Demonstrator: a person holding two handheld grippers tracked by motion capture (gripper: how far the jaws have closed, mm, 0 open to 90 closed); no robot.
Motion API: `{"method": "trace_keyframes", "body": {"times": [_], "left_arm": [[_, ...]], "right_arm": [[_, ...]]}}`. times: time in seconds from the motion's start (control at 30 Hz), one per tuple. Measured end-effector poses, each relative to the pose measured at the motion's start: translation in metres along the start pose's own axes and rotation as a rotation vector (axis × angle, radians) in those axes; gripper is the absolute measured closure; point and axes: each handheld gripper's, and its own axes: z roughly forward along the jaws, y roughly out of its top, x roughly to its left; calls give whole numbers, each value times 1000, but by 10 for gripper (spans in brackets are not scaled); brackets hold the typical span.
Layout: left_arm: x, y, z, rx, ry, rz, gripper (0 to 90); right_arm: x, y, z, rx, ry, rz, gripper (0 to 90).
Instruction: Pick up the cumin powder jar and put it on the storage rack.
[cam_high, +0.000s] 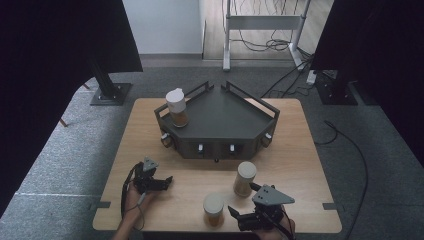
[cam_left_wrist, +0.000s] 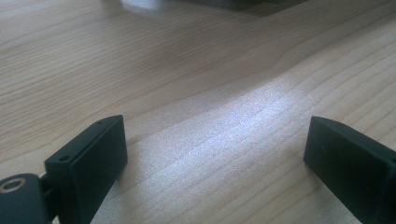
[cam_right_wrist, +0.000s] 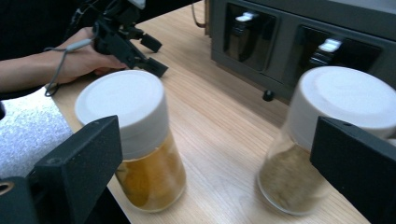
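Note:
Two white-lidded glass jars stand on the wooden table near its front edge. One holds amber contents (cam_high: 213, 210) (cam_right_wrist: 140, 144), the other a beige powder (cam_high: 245, 178) (cam_right_wrist: 317, 140). A third such jar (cam_high: 176, 107) stands at the left end of the dark grey corner shelf (cam_high: 220, 117). My right gripper (cam_high: 242, 199) (cam_right_wrist: 210, 154) is open just in front of the two table jars, its jaws wide apart with nothing pressed between them. Over bare wood at the front left, my left gripper (cam_high: 166, 183) (cam_left_wrist: 215, 154) is open and empty. It also shows in the right gripper view (cam_right_wrist: 126, 39).
The shelf's front face (cam_right_wrist: 299, 46) has dark recesses with small white knobs. The table (cam_high: 300, 150) stands on grey carpet. Black curtains hang on both sides, and a white frame with cables (cam_high: 265, 30) stands behind.

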Motion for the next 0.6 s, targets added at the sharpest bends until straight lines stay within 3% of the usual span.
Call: {"method": "trace_keyframes", "body": {"times": [0.37,0.6], "left_arm": [[0,0,0,1,-2,2,56],[1,1,0,1,-5,4,55]], "right_arm": [[9,1,18,23,37,-46,23],[8,-4,25,10,65,-32,13]]}}
